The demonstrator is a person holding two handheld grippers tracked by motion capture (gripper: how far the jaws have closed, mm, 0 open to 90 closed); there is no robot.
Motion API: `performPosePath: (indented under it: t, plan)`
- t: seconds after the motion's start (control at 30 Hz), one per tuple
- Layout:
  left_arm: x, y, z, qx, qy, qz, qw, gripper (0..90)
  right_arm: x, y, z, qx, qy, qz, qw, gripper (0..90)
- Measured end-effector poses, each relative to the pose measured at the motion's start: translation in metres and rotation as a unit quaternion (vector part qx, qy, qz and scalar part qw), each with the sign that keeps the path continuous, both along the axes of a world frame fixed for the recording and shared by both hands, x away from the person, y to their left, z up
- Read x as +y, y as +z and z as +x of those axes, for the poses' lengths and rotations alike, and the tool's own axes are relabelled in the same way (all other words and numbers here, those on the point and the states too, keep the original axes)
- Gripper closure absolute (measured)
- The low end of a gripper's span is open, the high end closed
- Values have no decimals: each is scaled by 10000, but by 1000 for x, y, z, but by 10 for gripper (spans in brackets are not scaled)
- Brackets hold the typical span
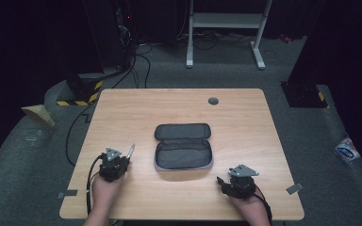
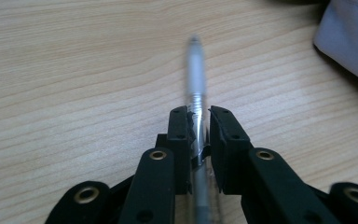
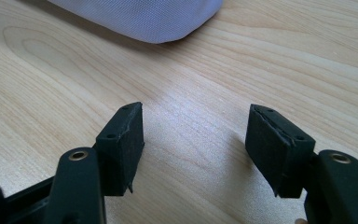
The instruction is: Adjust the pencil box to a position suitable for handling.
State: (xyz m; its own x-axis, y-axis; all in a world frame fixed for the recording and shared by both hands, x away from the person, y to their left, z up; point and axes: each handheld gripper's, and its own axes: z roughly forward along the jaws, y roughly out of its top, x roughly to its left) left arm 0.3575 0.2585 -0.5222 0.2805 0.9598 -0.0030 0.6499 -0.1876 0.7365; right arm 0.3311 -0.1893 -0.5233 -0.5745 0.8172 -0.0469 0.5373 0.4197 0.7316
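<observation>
Jaws of the left gripper [image 2: 198, 123] clenched on a clear pen [image 2: 196, 70], gripped low on the barrel so the tip points forward and up off the bench [image 1: 136, 193], likely to keep it free for carrying. Seen from above at the near left, just beside the open grey pencil case [image 1: 184, 147], probably the pen's destination, lid folded back and mesh pocket exposed. Jaws of the right gripper [image 3: 196, 140] released, spread wide with bare wood between them, resting at the near right by the case's corner, perhaps ready to steady it.
</observation>
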Motion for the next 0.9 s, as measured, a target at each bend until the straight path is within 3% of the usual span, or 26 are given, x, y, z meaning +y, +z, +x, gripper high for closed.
performPosePath:
  t: [0.37, 0.73, 0.9]
  plan:
    - [-4, 0, -2, -48, -246, 137, 9996, 787, 0, 0, 0, -7, -4, -8, 10000, 367]
    - [-4, -1, -4, -87, -276, 45, 9996, 791, 0, 0, 0, -3, -1, -5, 10000, 367]
    - [-2, 3, -7, -270, -256, -74, 9993, 792, 0, 0, 0, -4, 7, -7, 10000, 367]
